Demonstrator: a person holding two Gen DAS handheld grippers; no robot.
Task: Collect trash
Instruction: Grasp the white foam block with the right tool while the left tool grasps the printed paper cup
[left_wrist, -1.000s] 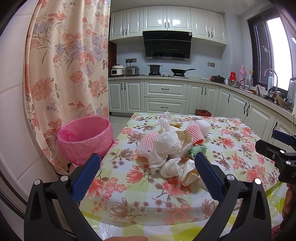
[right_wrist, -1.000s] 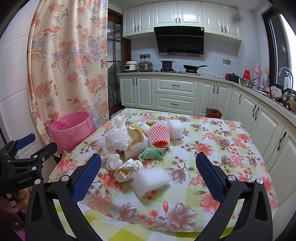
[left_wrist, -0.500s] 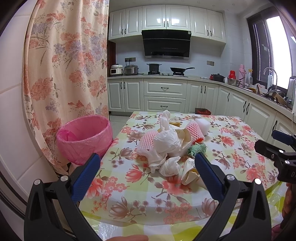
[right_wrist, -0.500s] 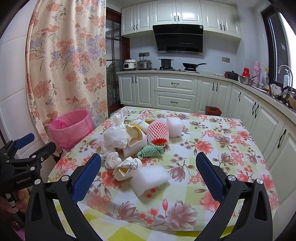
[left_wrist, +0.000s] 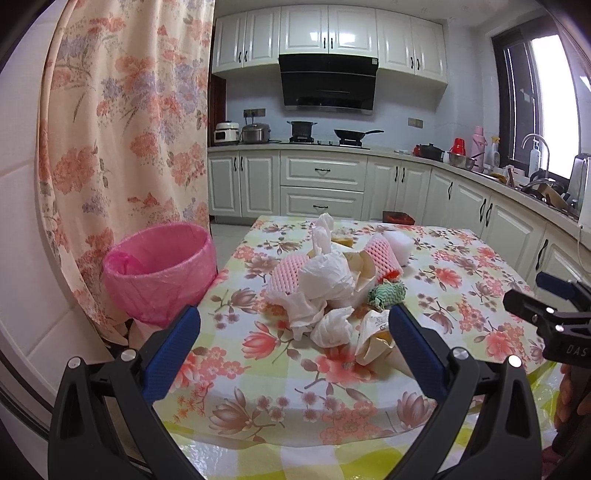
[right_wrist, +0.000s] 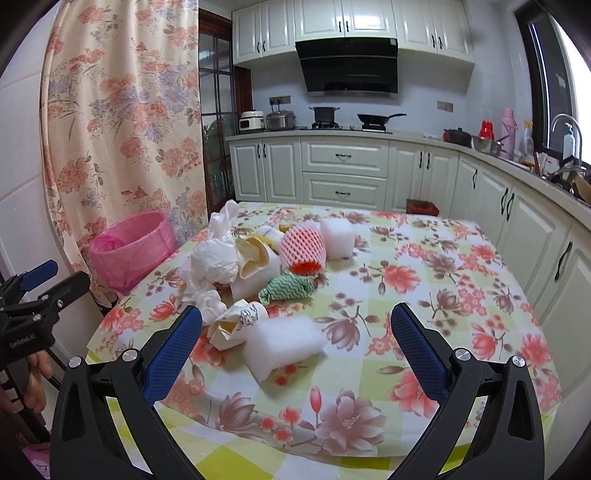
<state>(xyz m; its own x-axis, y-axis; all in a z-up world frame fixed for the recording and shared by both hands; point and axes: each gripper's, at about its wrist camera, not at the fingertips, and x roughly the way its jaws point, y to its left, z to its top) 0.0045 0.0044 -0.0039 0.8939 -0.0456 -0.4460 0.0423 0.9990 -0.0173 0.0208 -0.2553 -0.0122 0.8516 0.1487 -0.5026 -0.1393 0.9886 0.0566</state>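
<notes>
A heap of trash lies on the flowered table (left_wrist: 325, 398) (right_wrist: 461, 288): crumpled white tissue (left_wrist: 330, 326) (right_wrist: 210, 301), a knotted white bag (left_wrist: 327, 275) (right_wrist: 216, 258), pink foam nets (left_wrist: 382, 254) (right_wrist: 303, 249), a green-striped wrapper (left_wrist: 386, 293) (right_wrist: 290, 290), crushed paper cups (left_wrist: 373, 332) (right_wrist: 238, 323) and white foam blocks (right_wrist: 282, 341). A pink-lined bin (left_wrist: 160, 271) (right_wrist: 131, 249) stands left of the table. My left gripper (left_wrist: 293, 343) is open, short of the tissue. My right gripper (right_wrist: 295, 341) is open, with the near foam block between its fingers.
A floral curtain (left_wrist: 122, 129) hangs behind the bin. White cabinets (left_wrist: 321, 188) and a counter with pots run along the back and right walls. Each gripper shows in the other's view, at the right edge (left_wrist: 554, 317) and the left edge (right_wrist: 33, 306).
Both views drift a little closer to the trash heap. Both grippers stay open and nothing on the table has moved.
</notes>
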